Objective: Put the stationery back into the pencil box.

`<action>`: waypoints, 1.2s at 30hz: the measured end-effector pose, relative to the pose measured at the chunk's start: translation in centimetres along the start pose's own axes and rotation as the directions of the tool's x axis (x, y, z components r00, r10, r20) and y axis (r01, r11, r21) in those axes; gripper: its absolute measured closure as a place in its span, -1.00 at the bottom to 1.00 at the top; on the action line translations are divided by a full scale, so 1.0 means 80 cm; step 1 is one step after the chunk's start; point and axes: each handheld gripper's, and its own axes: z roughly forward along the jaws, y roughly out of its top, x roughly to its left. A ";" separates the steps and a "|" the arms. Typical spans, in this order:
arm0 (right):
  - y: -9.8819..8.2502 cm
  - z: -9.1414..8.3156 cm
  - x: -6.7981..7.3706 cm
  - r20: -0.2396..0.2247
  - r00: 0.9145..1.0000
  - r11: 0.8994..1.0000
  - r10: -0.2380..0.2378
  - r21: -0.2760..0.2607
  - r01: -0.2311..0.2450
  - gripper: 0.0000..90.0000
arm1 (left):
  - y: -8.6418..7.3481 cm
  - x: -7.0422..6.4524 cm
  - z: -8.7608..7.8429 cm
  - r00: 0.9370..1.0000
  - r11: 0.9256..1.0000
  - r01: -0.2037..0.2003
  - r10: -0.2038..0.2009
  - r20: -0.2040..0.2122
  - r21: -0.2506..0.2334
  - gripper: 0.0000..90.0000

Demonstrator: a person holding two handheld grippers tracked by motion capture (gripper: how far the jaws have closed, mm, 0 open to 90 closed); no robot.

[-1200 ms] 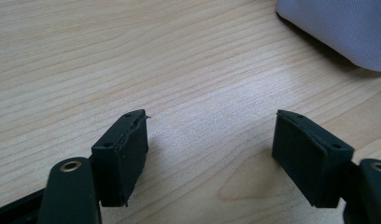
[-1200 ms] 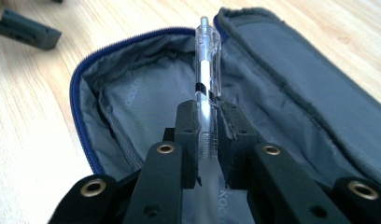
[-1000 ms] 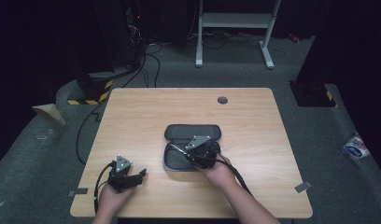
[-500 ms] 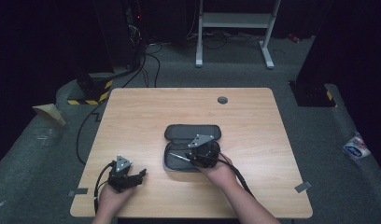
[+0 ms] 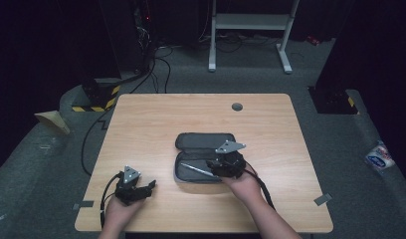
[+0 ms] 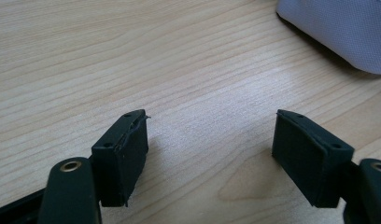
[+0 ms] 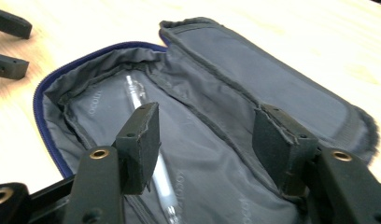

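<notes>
Pen (image 7: 141, 109) lies inside the open grey pouch (image 5: 203, 144), which sits at the middle of the wooden table (image 5: 151, 124), lid flap folded back toward twelve o'clock. Your right gripper (image 5: 217, 167) hovers over the pouch's lower half, at its four o'clock side; its jaws have just been opening and now stand apart, released, with nothing pinched between them. In the right gripper view the pen runs under the left pad (image 7: 141, 144), free of it. Draw that gripper back toward six o'clock, lifting first so the pads clear the lining and the blue zip edge (image 7: 44, 105). Your left gripper (image 5: 147, 186) rests on the table at the pouch's eight o'clock, well apart, jaws wide and empty. Bring it in to steady the pouch before closing the flap.
</notes>
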 end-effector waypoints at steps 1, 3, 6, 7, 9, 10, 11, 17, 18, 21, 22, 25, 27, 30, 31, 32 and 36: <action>-0.002 -0.003 -0.002 0.005 1.000 1.000 0.009 -0.003 -0.009 -0.12 | 0.000 0.000 0.000 1.000 1.000 0.000 0.000 -0.001 0.001 -0.40; -0.005 -0.008 -0.006 0.020 1.000 1.000 0.017 -0.008 -0.017 -0.15 | 0.000 0.000 0.000 1.000 1.000 0.001 -0.001 -0.001 0.001 -0.40; -0.012 -0.015 -0.015 0.039 0.999 0.999 0.032 -0.015 -0.032 -0.17 | 0.000 0.000 0.000 1.000 1.000 0.001 -0.001 -0.001 0.001 -0.40; -0.013 -0.017 -0.018 0.043 0.998 0.999 0.036 -0.018 -0.035 -0.17 | 0.000 0.000 0.000 1.000 1.000 0.000 0.000 -0.001 0.001 -0.40; -0.019 -0.022 -0.025 0.056 0.997 0.999 0.048 -0.022 -0.047 -0.18 | 0.000 0.000 0.000 1.000 1.000 0.001 -0.001 -0.001 0.000 -0.40; -0.021 -0.024 -0.028 0.063 0.997 0.998 0.054 -0.026 -0.053 -0.18 | 0.000 0.000 0.000 1.000 1.000 0.001 -0.001 -0.001 0.001 -0.40; -0.023 -0.026 -0.029 0.067 0.996 0.998 0.062 -0.026 -0.060 -0.19 | 0.000 0.000 0.000 1.000 1.000 0.001 -0.001 -0.001 0.001 -0.40; -0.041 -0.040 -0.050 0.101 0.990 0.995 0.095 -0.035 -0.092 -0.19 | 0.000 0.000 0.000 1.000 1.000 0.002 -0.002 -0.002 0.000 -0.40; -0.044 -0.042 -0.053 0.105 0.990 0.995 0.098 -0.036 -0.095 -0.20 | 0.000 0.000 0.000 1.000 1.000 0.001 -0.001 -0.002 0.000 -0.40; -0.054 -0.048 -0.062 0.118 0.986 0.993 0.116 -0.042 -0.112 -0.22 | 0.000 0.000 0.000 1.000 1.000 0.002 -0.002 -0.002 0.000 -0.40; -0.057 -0.050 -0.065 0.126 0.984 0.992 0.124 -0.044 -0.119 -0.23 | 0.000 0.000 0.000 1.000 1.000 0.001 -0.001 -0.002 0.001 -0.40; -0.069 -0.057 -0.075 0.144 0.979 0.989 0.145 -0.045 -0.140 -0.25 | 0.000 0.000 0.000 1.000 1.000 0.002 -0.002 -0.002 0.000 -0.40; -0.078 -0.062 -0.083 0.162 0.974 0.987 0.159 -0.048 -0.153 -0.30 | 0.000 0.000 0.000 1.000 1.000 0.002 -0.002 -0.002 0.001 -0.40; -0.090 -0.068 -0.091 0.187 0.966 0.984 0.178 -0.054 -0.171 -0.36 | 0.000 0.000 0.000 1.000 1.000 0.001 -0.001 -0.003 0.001 -0.40; -0.095 -0.070 -0.094 0.202 0.963 0.984 0.177 -0.055 -0.170 -0.38 | 0.000 0.000 0.000 1.000 1.000 0.001 -0.001 -0.002 0.002 -0.40; -0.100 -0.071 -0.096 0.209 0.961 0.983 0.183 -0.049 -0.176 -0.39 | 0.000 0.000 -0.001 1.000 1.000 0.001 -0.001 -0.003 0.002 -0.40; -0.120 -0.076 -0.106 0.242 0.949 0.979 0.201 -0.027 -0.201 -0.43 | 0.000 -0.001 -0.001 1.000 1.000 0.003 -0.003 -0.003 0.002 -0.40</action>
